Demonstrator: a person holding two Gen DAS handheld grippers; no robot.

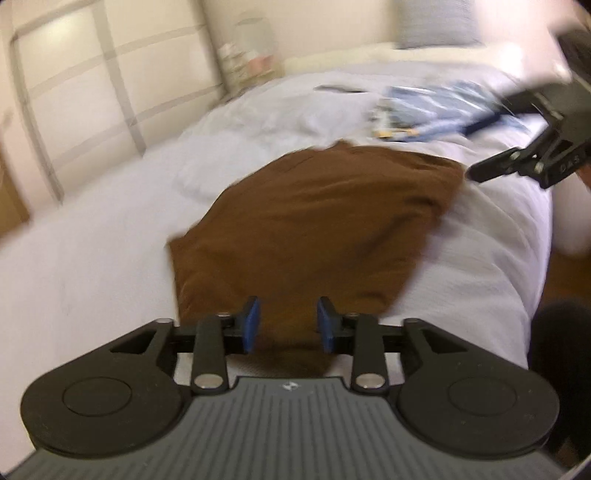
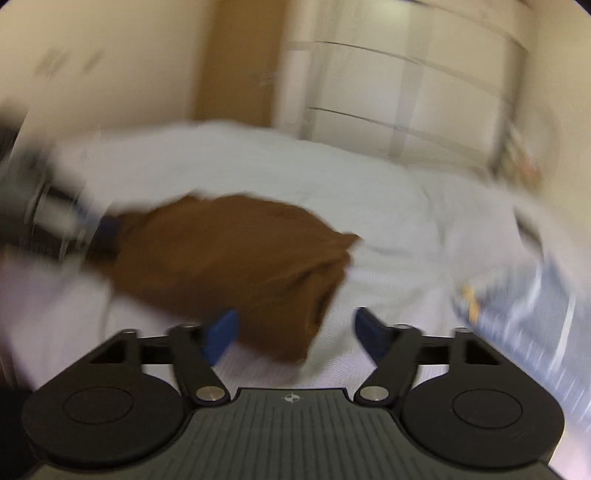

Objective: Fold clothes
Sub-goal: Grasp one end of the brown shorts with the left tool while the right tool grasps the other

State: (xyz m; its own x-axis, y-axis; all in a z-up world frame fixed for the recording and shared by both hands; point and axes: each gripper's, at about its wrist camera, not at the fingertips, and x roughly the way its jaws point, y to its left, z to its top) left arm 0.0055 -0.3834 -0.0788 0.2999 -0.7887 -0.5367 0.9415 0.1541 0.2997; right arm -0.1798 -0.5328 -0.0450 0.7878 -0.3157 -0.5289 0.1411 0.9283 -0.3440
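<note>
Your brown garment [image 1: 317, 221] lies bunched and partly folded on the white bed [image 1: 92, 266], near the bed's edge. Your left gripper [image 1: 289, 325] sits low over the garment's near end, its blue pads [image 1: 251, 325] apart with brown cloth lying between them; whether they pinch it you cannot tell from here. Your right gripper [image 2: 297, 332] hovers at the garment's other end, jaws spread wide, one folded corner reaching into the gap without touching either pad. Farther along the bed a blue striped garment [image 1: 443, 107] lies crumpled. A pale pillow [image 1: 436, 22] rests at the head. White panelled wardrobe doors [image 1: 92, 74] stand beside the bed. Both views are blurred.
</note>
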